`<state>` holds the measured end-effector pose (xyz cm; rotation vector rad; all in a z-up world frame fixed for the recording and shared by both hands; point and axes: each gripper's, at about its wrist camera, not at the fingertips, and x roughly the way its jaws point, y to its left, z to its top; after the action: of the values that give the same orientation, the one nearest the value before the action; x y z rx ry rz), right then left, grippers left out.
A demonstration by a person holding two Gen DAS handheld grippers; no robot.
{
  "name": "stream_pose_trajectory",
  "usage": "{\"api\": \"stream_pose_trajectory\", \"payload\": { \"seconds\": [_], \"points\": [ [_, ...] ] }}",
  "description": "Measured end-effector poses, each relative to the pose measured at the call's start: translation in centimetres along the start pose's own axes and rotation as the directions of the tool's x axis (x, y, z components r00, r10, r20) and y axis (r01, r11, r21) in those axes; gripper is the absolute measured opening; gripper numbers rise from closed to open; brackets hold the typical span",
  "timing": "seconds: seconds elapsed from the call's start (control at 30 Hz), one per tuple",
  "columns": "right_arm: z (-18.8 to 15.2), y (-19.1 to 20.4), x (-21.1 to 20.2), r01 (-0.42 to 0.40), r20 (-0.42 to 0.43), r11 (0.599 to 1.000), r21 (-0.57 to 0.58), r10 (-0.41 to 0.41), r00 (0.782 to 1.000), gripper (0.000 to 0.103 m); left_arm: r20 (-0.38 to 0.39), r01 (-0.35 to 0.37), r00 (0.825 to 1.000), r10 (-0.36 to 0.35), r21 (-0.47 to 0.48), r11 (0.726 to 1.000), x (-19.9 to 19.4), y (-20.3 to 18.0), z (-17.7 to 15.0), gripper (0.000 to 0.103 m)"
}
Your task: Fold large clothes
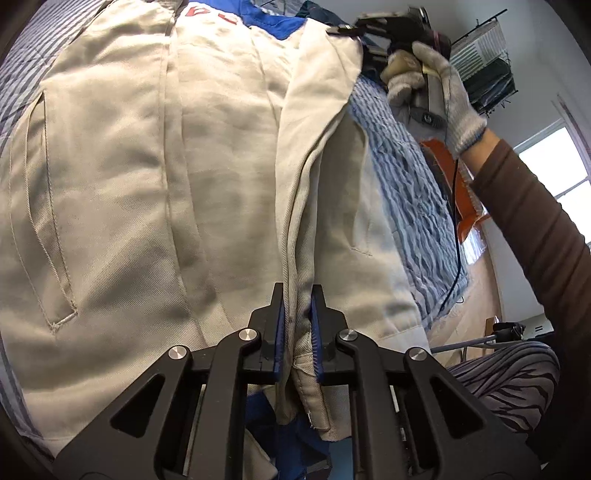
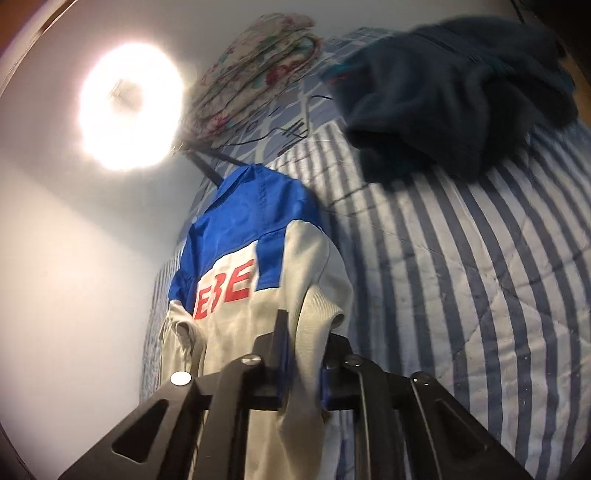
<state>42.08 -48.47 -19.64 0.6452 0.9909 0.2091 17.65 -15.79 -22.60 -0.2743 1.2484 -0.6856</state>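
Closest to the left wrist lens, the left gripper [image 1: 297,325] has its blue-padded jaws pressed together on a doubled cream edge of the large cream and blue cotton work jacket [image 1: 147,177]; the fabric fills the narrow gap between the pads and hangs out below them.

Blue and white striped quilted bedspread [image 2: 461,277]: covers the bed and carries everything else. Stripes run away from the right wrist camera.

Jacket: spread flat on the bedspread and filling most of the left wrist view. Body panels cream, shoulder yoke blue, red block lettering [image 2: 225,290] across the back below the yoke. A stitched slanted pocket opening [image 1: 55,236] shows on the cream panel at left.

Dark navy fleece garment [image 2: 454,96]: crumpled heap on the bedspread beyond the jacket, well apart from it.

Floral patterned cloth bundle [image 2: 255,70]: near the wall at the far end of the bed, beside the fleece.

Right gripper [image 2: 303,354]: jaws closed on a ribbed cream cuff and the sleeve fabric of the jacket, which passes between the blue pads. In the left wrist view the same tool [image 1: 354,29] sits at the jacket's far edge, held by a hand in a white knit glove [image 1: 436,85] with a brown sleeve [image 1: 535,229] behind it.
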Motion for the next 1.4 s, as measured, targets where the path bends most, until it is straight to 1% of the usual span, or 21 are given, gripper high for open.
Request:
{"api": "stream_pose_trajectory", "payload": {
  "seconds": [0.1,0.2,0.23,0.33,0.43,0.6,0.67,0.73,0.8,0.87,0.9,0.93,0.97,1.0,1.03,1.07,1.13,1.23,1.33,1.37,1.4],
  "points": [
    [0.3,3.3,-0.3,0.045,-0.001,0.997,-0.055,-0.045,0.999,0.008,0.007,0.01,1.0,-0.01,0.015,1.0,-0.5,-0.5,-0.3,0.01],
    [0.6,7.1,0.7,0.087,-0.01,0.989,-0.121,-0.089,0.996,0.007,0.01,0.017,1.0,-0.017,0.019,1.0,-0.9,-0.6,-0.6,0.01],
    [0.6,8.9,1.6,0.116,-0.016,0.98,-0.163,-0.12,0.993,0.007,0.01,0.017,1.0,-0.017,0.018,1.0,-0.9,-0.6,-0.5,0.01],
    [0.0,12.0,4.1,0.17,-0.038,0.954,-0.246,-0.185,0.982,0.007,0.006,0.023,1.0,-0.023,0.005,1.0,-1.0,0.0,-0.7,0.01],
    [-0.6,14.0,6.9,0.199,-0.064,0.934,-0.297,-0.228,0.972,0.007,-0.001,0.03,1.0,-0.03,-0.005,1.0,-1.0,0.5,-0.8,0.009],
    [-1.7,14.7,11.2,0.209,-0.116,0.929,-0.307,-0.254,0.96,0.007,-0.007,0.035,0.999,-0.035,-0.019,0.999,-1.1,1.0,-1.0,0.009],
    [-2.2,14.9,13.0,0.173,-0.172,0.933,-0.314,-0.235,0.957,0.007,-0.013,0.034,0.999,-0.035,-0.026,0.999,-0.9,1.1,-1.0,0.009],
    [-2.6,15.3,14.2,0.117,-0.233,0.939,-0.322,-0.198,0.952,0.014,-0.016,0.034,0.999,-0.035,-0.031,0.999,-0.6,0.9,-1.1,0.009],
    [-2.6,15.7,13.0,0.065,-0.222,0.945,-0.322,-0.142,0.965,0.031,-0.016,0.031,0.999,-0.032,-0.026,0.999,-0.6,0.9,-1.1,0.009],
    [-2.0,15.4,9.9,-0.071,-0.19,0.958,-0.279,0.017,0.982,0.034,-0.016,0.033,0.999,-0.033,-0.027,0.999,-0.7,1.2,-1.1,0.009],
    [-1.7,15.0,8.8,-0.096,-0.169,0.962,-0.254,0.054,0.984,0.034,-0.016,0.035,0.999,-0.035,-0.029,0.999,-0.8,1.1,-1.1,0.009],
    [-1.5,14.1,6.8,-0.097,-0.111,0.97,-0.224,0.074,0.991,0.033,-0.016,0.036,0.999,-0.036,-0.03,0.999,-0.7,1.1,-1.1,0.009],
    [-1.5,13.7,6.0,-0.072,-0.086,0.973,-0.218,0.054,0.995,0.029,-0.016,0.036,0.999,-0.037,-0.03,0.999,-0.6,0.9,-1.2,0.009],
    [-1.8,13.1,5.2,-0.012,-0.063,0.974,-0.224,-0.002,0.998,0.024,-0.015,0.037,0.999,-0.038,-0.03,0.999,-0.6,0.9,-1.2,0.009],
    [-2.4,12.8,4.9,0.057,-0.061,0.966,-0.252,-0.075,0.995,0.02,-0.014,0.038,0.999,-0.038,-0.03,0.999,-0.7,1.0,-1.2,0.009],
    [-3.1,12.7,5.0,0.105,-0.06,0.951,-0.29,-0.128,0.99,0.018,-0.015,0.038,0.999,-0.038,-0.029,0.999,-0.7,1.0,-1.1,0.009],
    [-4.7,12.8,5.9,0.164,-0.068,0.921,-0.354,-0.2,0.977,0.018,-0.014,0.037,0.999,-0.037,-0.03,0.999,-0.6,1.1,-1.1,0.009],
    [-7.0,13.1,8.5,0.18,-0.116,0.907,-0.38,-0.24,0.964,0.018,-0.014,0.035,0.999,-0.035,-0.029,0.999,-0.7,1.2,-1.1,0.009],
    [-9.4,14.5,11.7,0.113,-0.18,0.91,-0.399,-0.198,0.964,0.015,-0.019,0.033,0.999,-0.034,-0.025,0.999,-0.7,1.2,-1.1,0.009],
    [-10.4,15.2,12.7,0.118,-0.189,0.894,-0.432,-0.217,0.958,0.015,-0.022,0.031,0.999,-0.031,-0.028,0.999,-0.7,1.2,-1.1,0.009],
    [-11.2,16.1,12.9,0.138,-0.165,0.861,-0.489,-0.247,0.955,0.015,-0.024,0.033,0.999,-0.034,-0.028,0.999,-0.6,1.2,-1.0,0.01]
  ]
}}
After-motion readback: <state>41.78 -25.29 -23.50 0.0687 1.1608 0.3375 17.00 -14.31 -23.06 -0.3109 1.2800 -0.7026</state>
